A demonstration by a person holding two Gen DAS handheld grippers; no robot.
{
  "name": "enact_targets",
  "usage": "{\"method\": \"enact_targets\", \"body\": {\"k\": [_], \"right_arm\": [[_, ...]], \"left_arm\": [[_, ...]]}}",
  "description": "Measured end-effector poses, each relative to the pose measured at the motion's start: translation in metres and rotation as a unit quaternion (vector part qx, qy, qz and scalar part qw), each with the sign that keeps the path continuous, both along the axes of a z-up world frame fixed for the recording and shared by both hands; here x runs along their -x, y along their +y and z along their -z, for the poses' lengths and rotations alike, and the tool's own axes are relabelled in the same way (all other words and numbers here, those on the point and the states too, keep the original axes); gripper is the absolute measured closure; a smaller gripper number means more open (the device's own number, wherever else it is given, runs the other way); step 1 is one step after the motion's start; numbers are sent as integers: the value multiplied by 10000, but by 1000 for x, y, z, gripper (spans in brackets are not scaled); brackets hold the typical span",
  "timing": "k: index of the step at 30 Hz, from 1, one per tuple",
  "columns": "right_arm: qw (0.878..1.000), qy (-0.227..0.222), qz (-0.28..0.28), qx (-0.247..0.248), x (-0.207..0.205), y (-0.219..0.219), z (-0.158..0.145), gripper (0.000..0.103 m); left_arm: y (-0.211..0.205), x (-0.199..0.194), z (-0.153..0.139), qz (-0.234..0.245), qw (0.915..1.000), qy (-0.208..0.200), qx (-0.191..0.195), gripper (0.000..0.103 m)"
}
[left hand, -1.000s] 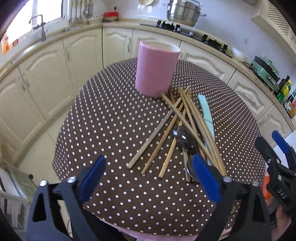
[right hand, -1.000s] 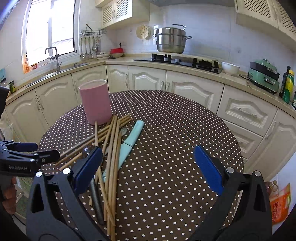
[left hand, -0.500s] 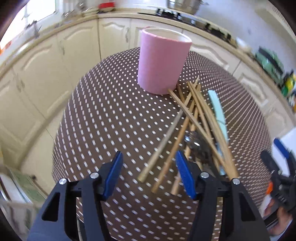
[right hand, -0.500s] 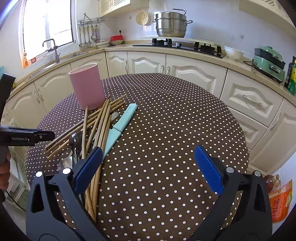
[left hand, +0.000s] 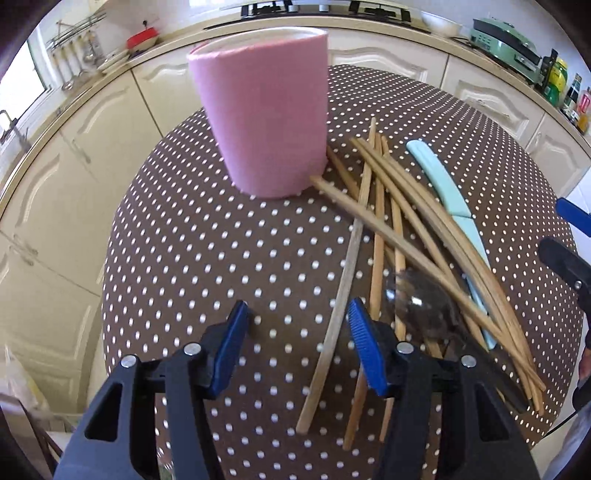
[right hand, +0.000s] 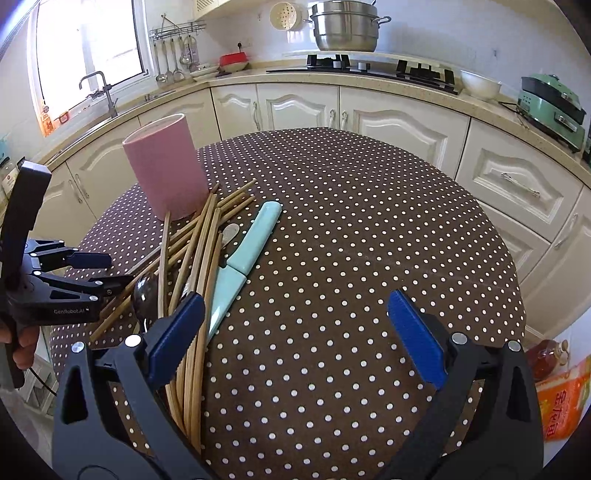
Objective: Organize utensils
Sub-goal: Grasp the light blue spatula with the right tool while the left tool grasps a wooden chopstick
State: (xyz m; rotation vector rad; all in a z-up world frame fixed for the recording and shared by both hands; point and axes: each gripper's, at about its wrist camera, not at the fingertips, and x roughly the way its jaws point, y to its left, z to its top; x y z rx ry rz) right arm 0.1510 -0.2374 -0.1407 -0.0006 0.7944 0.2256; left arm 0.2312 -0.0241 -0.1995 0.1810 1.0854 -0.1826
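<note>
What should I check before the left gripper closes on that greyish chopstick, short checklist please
1. Left gripper jaws apart, having just been closing: ok.
2. Greyish chopstick between its pads: ok, not yet pinched.
3. Only one stick in the gap: cannot tell, neighbours lie right beside the right-hand pad.
4. Pink holder upright: ok.
5. Right gripper open, holding nothing: ok.
6. Covered knife away from the left gripper: ok.

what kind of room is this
A home kitchen, most likely. A steel pot sits by a gas hob, a sink tap stands under the window, and cream cabinets run along the counter behind the polka-dot table.
</note>
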Motion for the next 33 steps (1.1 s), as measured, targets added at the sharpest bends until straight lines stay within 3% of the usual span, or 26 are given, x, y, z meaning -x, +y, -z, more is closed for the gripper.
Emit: {"method": "enact_targets", "body": {"k": [2,4,7,14,17,20,24,27,28,29,31,33], "right_arm": [[9999,123,9,-39,-7,2,1,6],[9993,329,-3,-169,-20,4,3,6],[9976,657,61,-227,-42,8,6,6],[9909,1337,-2,-185,-81,26,16,22],[9868,1621,-32,-15,-93,37,21,30],[9838,1764,-72,301,-102,45,21,35],[9792,1910,-150,665,-112,52,22,53],[9762,2016,-227,768,-125,59,22,58],[9761,2013,-259,776,-126,60,21,61],[9762,2013,-273,755,-128,60,20,68],[9773,1992,-262,666,-131,58,21,71],[9793,1933,-253,541,-132,53,19,74]], "left_arm": [[-5,-5,0,100,9998,-6,178,73],[-6,-8,-1,115,9997,-53,213,87],[-7,1,-3,36,9993,-122,346,96],[20,54,-4,-497,9947,-76,895,95],[22,58,-5,-526,9943,-39,931,95],[25,46,-8,-465,9948,61,907,94],[25,7,-9,-346,9957,237,821,93],[23,-16,-8,-231,9958,316,832,92],[19,-22,-9,-156,9959,358,817,86],[13,-25,-11,-22,9951,423,889,71],[3,-35,-12,154,9948,500,871,58],[-12,-43,-13,242,9971,469,546,56]]}}
